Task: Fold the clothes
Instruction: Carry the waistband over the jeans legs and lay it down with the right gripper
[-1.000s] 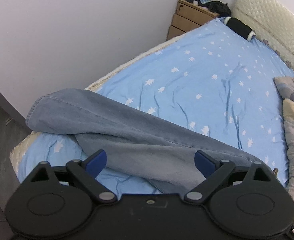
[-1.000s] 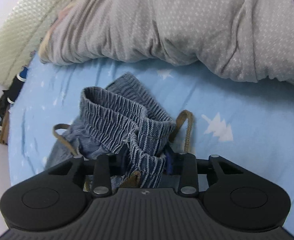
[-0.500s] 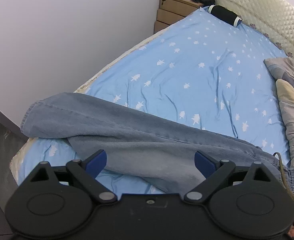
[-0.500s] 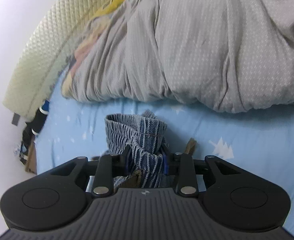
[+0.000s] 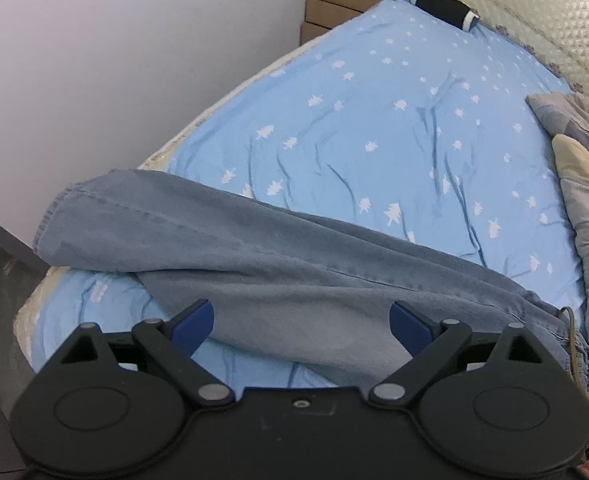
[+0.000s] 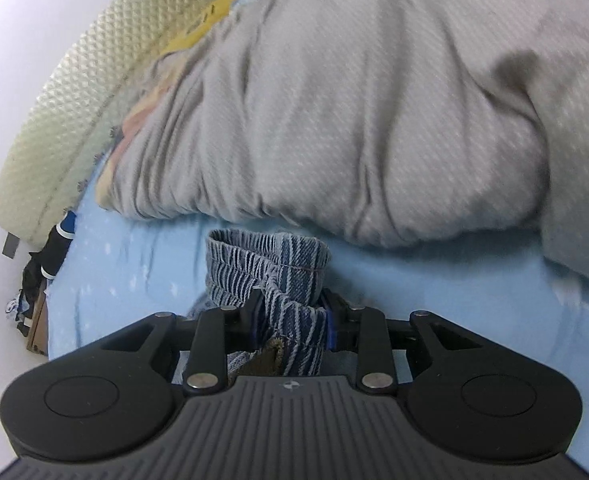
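Grey quilt (image 6: pixel 374 112) fills upper frame, just behind jeans (image 5: pixel 254 264); bed (image 5: pixel 394 128) bare upper centre. Right tongs (image 6: pixel 292 316) pinch jeans' waistband; left tongs (image 5: pixel 300 320) spread wide over trouser leg.

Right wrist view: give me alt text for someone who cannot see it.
The right gripper is clamped on the bunched elastic waistband of blue denim trousers, above a light blue bedsheet. A rumpled grey duvet fills the upper frame, with a cream quilted headboard at the left.
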